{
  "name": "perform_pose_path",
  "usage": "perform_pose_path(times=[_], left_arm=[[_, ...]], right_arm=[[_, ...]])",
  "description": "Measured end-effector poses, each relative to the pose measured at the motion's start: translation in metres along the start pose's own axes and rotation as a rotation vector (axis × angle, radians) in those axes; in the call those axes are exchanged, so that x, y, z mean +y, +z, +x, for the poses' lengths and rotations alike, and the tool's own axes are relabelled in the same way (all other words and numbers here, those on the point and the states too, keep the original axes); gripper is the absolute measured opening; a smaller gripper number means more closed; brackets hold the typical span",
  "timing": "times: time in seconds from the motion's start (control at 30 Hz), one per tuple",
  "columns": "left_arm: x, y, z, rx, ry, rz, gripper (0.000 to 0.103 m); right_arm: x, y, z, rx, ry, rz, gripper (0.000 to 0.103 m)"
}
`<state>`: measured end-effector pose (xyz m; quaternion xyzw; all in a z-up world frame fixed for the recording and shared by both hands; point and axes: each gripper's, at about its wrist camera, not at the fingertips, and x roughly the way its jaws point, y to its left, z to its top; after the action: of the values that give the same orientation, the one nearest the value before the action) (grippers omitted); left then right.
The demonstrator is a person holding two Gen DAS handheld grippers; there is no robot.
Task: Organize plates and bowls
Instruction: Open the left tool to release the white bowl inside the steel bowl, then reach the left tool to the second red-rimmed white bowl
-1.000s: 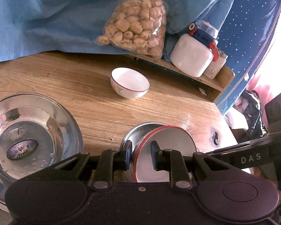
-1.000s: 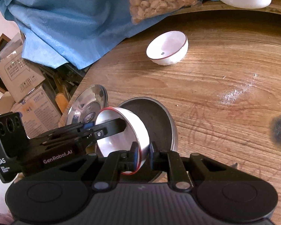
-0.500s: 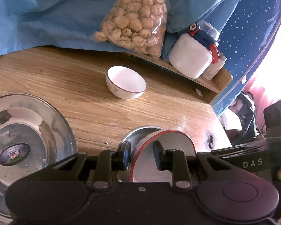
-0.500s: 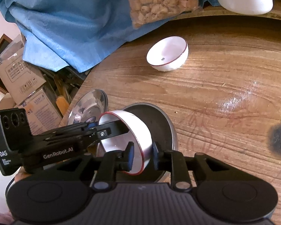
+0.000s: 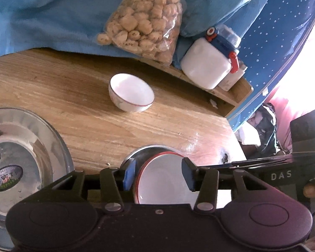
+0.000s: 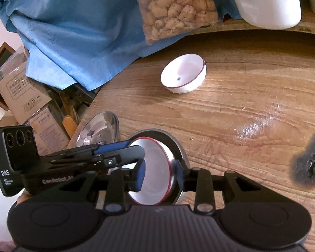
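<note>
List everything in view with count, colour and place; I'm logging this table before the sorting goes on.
Red-rimmed white bowl: one, resting in the small steel dish.
Small steel dish: one, silver, near table edge.
Small white porcelain bowl: one, thin red rim, mid-table.
Large steel bowl: one, silver, sticker inside, left edge.
Bag of beige puffed snacks: one, clear plastic, at the back.
White plastic jar: one, blue-and-red lid, back ledge.
Blue cloth: one, draped behind.
Round wooden table: one, brown, scorched patch.
Cardboard boxes: several, brown, on the floor.
Left gripper: black, jaws opening around the bowl's rim.
Right gripper: black, jaws opening likewise.
</note>
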<state>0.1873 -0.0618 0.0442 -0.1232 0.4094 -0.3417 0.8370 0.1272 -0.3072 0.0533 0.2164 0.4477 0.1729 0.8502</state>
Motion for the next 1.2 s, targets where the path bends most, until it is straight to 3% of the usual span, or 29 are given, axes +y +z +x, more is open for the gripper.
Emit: perform_pose_path(times=[0.1,0.2,0.3,0.4,0.53,0.6,0.77,0.93,1.2], left_arm=[[-0.002,0.005,-0.01,-0.037,-0.017,0.007,0.069],[-0.006,0.011,-0.019,-0.09,0.001,0.047,0.072],[-0.004,0.02,-0.022,-0.126,0.012,0.043,0.084],[0.0,0.029,-0.024,-0.161,0.052,0.02,0.1],[0.008,0.046,-0.018,-0.218,0.156,0.005,0.102],[0.013,0.056,-0.006,-0.226,0.227,-0.005,0.102],[0.03,0.077,0.033,-0.188,0.317,-0.012,0.102],[0.031,0.087,0.062,-0.195,0.337,0.057,0.102],[0.021,0.095,0.089,-0.17,0.394,0.156,0.102]], right_arm=[[-0.001,0.002,-0.001,-0.002,0.006,-0.003,0.038],[0.0,0.003,-0.003,-0.006,0.011,-0.014,0.041],[0.003,0.004,-0.006,-0.028,0.025,-0.03,0.049],[0.014,0.006,-0.013,-0.072,0.019,-0.094,0.066],[0.026,0.013,-0.021,-0.162,-0.02,-0.182,0.096],[0.026,0.019,-0.021,-0.198,-0.045,-0.199,0.102],[0.014,0.04,0.0,-0.232,-0.149,-0.208,0.103],[-0.011,0.061,0.03,-0.249,-0.236,-0.203,0.103],[-0.04,0.079,0.061,-0.263,-0.265,-0.169,0.103]])
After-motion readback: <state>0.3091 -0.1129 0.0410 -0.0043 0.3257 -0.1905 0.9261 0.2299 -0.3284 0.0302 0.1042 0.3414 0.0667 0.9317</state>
